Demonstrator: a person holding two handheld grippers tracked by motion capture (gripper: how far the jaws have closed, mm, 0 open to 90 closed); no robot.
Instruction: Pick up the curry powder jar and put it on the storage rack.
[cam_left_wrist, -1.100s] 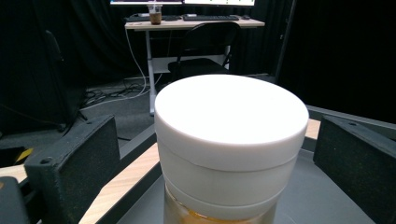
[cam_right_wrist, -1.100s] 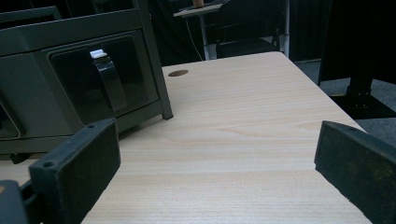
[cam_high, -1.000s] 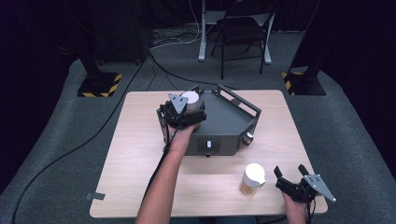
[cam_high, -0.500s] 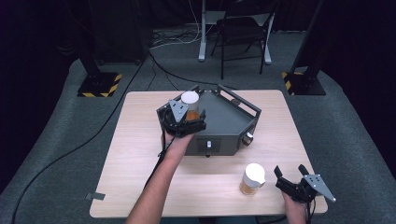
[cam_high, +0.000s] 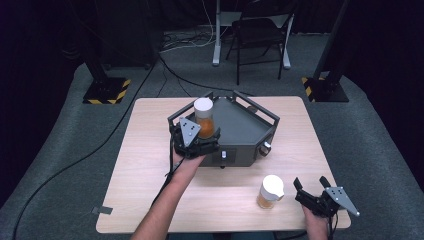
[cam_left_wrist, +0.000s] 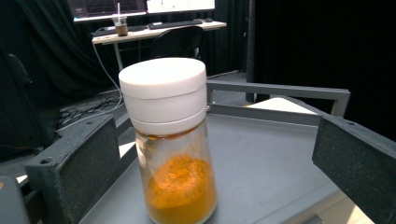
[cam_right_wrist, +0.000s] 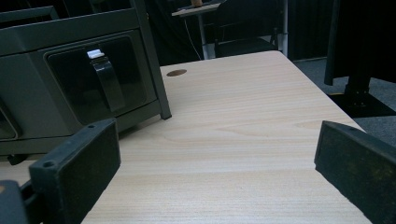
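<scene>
Left gripper (cam_high: 200, 139), jaws spread either side of the jar (cam_high: 204, 118), which stands upright on the grey box (cam_high: 245, 131) at frame centre. Right gripper (cam_high: 312, 192), lower right, jaws spread over bare table (cam_high: 150, 150), beside a second jar (cam_high: 270, 191).

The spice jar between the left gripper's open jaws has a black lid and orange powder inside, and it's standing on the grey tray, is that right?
Not quite: the lid is white, not black, as the left gripper view shows. The rest holds: the spice jar holds orange powder and stands on the grey tray between the left gripper's open jaws.
</scene>
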